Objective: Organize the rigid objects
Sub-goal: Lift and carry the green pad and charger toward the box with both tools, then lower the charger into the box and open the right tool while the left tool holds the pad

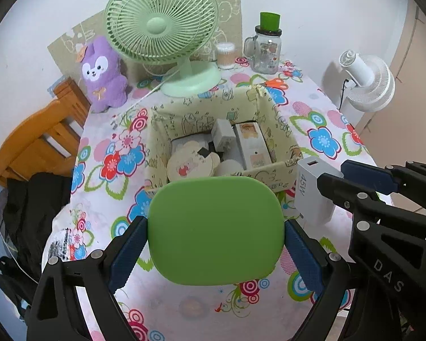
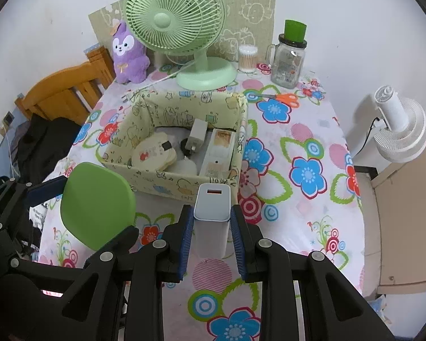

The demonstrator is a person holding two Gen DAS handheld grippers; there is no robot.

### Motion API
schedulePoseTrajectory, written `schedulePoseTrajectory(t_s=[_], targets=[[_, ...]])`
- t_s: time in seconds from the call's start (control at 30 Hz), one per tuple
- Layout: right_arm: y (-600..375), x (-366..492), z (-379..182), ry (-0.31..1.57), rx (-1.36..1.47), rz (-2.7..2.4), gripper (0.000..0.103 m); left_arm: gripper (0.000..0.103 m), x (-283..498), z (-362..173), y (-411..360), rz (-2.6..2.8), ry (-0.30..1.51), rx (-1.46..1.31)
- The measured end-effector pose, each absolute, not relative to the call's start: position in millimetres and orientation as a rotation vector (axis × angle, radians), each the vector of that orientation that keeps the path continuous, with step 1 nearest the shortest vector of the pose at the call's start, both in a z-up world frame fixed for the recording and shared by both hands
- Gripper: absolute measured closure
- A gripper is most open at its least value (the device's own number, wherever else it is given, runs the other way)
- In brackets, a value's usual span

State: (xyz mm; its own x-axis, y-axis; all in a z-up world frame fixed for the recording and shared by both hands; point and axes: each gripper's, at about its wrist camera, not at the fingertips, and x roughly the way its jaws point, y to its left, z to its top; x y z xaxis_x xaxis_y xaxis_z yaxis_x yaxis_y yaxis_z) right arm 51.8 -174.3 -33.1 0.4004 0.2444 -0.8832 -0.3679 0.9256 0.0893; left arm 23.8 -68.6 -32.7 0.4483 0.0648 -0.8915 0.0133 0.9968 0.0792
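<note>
1. The left gripper [image 1: 215, 244], at the bottom centre of the left wrist view, has its blue pads [image 1: 127, 251] clamped wide on the two side edges of a flat green rounded case [image 1: 215, 228]. The case hangs above the flowered tablecloth [image 1: 105, 207], just short of the storage box [image 1: 269, 172]. It looks like stiff, smooth plastic or silicone, probably light. The rounded edges could slide out of the pads, so a hold across the middle of the straight sides, as now, seems safest.

2. The storage box sits mid-frame in both views. It already holds a white plug adapter [image 2: 197, 133], a long white packet [image 2: 218, 153] and a round bear-shaped item [image 2: 153, 153]. Its patterned walls look thin and likely to flex if bumped.

3. The right gripper [image 2: 211, 224], lower centre of the right wrist view, has its fingers pressed tight on the long sides of a white 45W charger [image 2: 213, 207], USB port facing up toward the box. The charger looks rigid, dense for its bulk, with glossy faces that may slip. The flat sides give good purchase. Its prongs, at lower right of the body in the left view, are best kept clear of the pads.
</note>
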Motion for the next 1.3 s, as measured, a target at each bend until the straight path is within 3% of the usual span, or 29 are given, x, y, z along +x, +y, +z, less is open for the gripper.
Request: schedulePoseTrajectory(t_s=[1.3], targets=[[-135.0,104.9,-5.3,1.052,-0.123,0.366,0.074,0.008,80.9,-16.8,-41.6,-0.03,1.07,0.112]])
